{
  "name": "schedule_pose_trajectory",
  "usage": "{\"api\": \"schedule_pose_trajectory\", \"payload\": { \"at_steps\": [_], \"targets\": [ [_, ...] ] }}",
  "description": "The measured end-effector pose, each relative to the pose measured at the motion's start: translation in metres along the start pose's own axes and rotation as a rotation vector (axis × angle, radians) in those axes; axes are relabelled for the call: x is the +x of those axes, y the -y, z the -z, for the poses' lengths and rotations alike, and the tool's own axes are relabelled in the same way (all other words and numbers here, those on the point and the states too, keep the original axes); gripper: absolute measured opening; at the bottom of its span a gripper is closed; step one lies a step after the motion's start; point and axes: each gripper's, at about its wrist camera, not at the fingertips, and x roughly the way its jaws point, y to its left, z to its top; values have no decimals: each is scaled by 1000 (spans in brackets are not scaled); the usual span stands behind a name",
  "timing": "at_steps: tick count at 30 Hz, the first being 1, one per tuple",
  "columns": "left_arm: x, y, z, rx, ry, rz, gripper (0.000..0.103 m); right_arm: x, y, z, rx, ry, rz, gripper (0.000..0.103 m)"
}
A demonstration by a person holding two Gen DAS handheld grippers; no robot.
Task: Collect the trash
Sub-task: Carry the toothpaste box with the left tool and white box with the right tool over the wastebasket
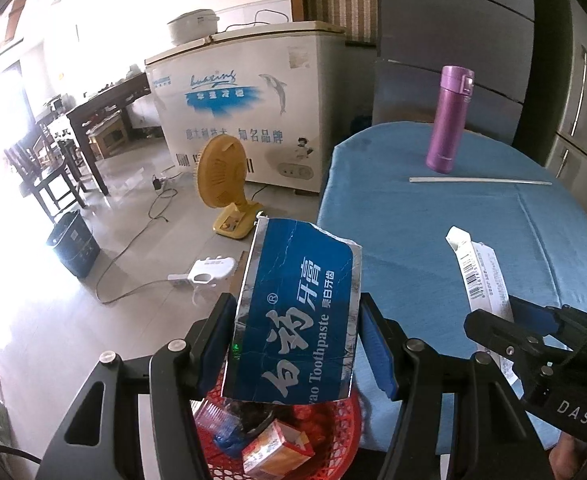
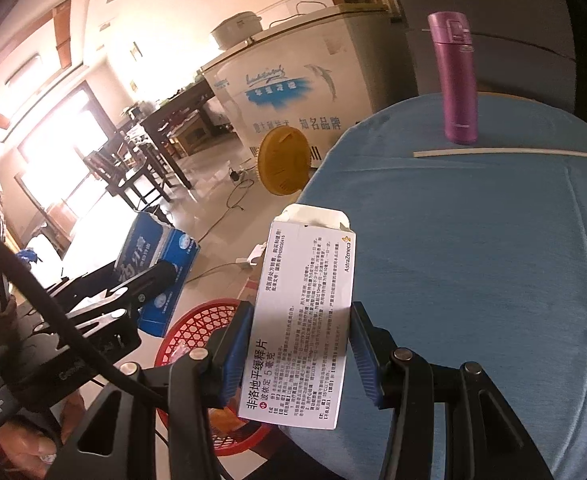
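My left gripper (image 1: 295, 332) is shut on a crumpled blue toothpaste box (image 1: 305, 264), which it holds upright over a red mesh basket (image 1: 345, 412). The basket holds a small orange carton and other wrappers. My right gripper (image 2: 301, 320) is shut on a white medicine box (image 2: 309, 280) with printed text, at the left edge of the blue-clothed table (image 2: 473, 260). In the right wrist view the red basket (image 2: 197, 320) lies below and to the left, and the left gripper (image 2: 149, 280) holds the toothpaste box (image 2: 153, 252) beyond it. The left wrist view shows the right gripper (image 1: 509, 316) with its medicine box (image 1: 481, 272) at the right.
A purple flask (image 1: 449, 120) stands at the table's far side with a long white strip (image 1: 481, 181) lying in front of it. On the floor are a yellow fan (image 1: 221, 176), a dark bin (image 1: 73, 244), a white power strip (image 1: 209, 270) with cables, and a chest freezer (image 1: 245, 100).
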Motion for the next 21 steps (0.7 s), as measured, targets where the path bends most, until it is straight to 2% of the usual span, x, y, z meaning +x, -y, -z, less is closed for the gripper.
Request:
{"api": "schedule_pose_trajectory", "payload": {
  "at_steps": [21],
  "targets": [
    [10, -40, 15, -56, -39, -49, 62, 29, -33, -5, -59, -44, -55, 51]
  ]
}}
